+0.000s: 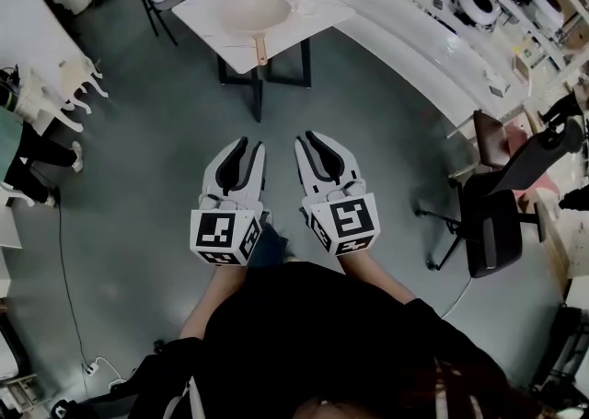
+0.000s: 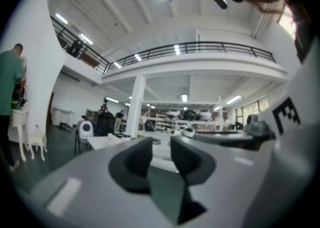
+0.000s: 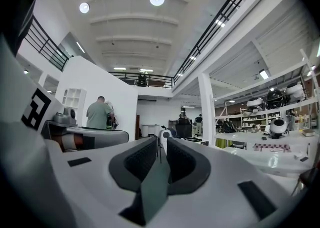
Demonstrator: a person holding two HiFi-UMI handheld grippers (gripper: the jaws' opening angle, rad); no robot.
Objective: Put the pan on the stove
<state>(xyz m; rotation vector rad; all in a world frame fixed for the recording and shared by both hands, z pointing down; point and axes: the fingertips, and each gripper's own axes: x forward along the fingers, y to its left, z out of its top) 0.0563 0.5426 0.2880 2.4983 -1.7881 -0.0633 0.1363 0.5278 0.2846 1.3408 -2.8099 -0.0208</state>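
Pan (image 1: 250,14) on table (image 1: 207,7) reads plainly only from head view.

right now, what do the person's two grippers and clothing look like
The left gripper and right gripper match: white shells, curved fingers dark grey inside, each with a black-and-white marker cube. The person wears a black top.

The grey floor (image 1: 156,132) in front of the white table (image 1: 232,51) lies open right up to its near edge, whereas right of the table a long white counter (image 1: 405,35) and a black office chair (image 1: 492,219) (nearer the person) hem that side in.
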